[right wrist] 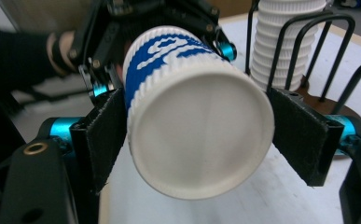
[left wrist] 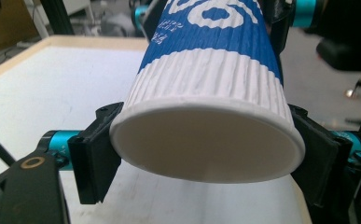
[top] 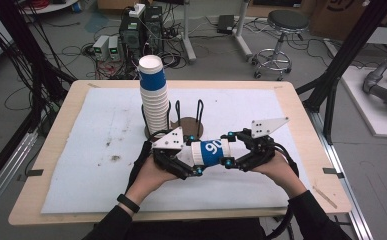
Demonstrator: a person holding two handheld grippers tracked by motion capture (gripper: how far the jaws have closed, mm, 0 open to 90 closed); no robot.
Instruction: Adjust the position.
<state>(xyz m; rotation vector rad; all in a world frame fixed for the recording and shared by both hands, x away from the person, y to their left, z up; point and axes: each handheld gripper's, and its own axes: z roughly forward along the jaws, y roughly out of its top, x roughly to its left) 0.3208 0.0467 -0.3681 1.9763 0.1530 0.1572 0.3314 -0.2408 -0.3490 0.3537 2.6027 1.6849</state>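
Observation:
A blue-and-white ribbed paper cup (top: 212, 151) lies level in the air over the white mat, held between both grippers. My left gripper (top: 194, 154) is shut on its left end, where black pads press both sides of the cup (left wrist: 206, 93). My right gripper (top: 226, 149) is shut on its right end, and that gripper's view faces the white round end of the cup (right wrist: 192, 126) between its pads (right wrist: 106, 135). A tall stack of the same cups (top: 153, 95) stands in a black wire holder (top: 199, 112) just behind the hands.
A white mat (top: 96, 150) covers most of the wooden table (top: 71, 100). The wire holder has a round brown base (top: 188, 124) with free loops beside the stack. Computers, cables and a stool (top: 281, 30) are on the floor beyond the far edge.

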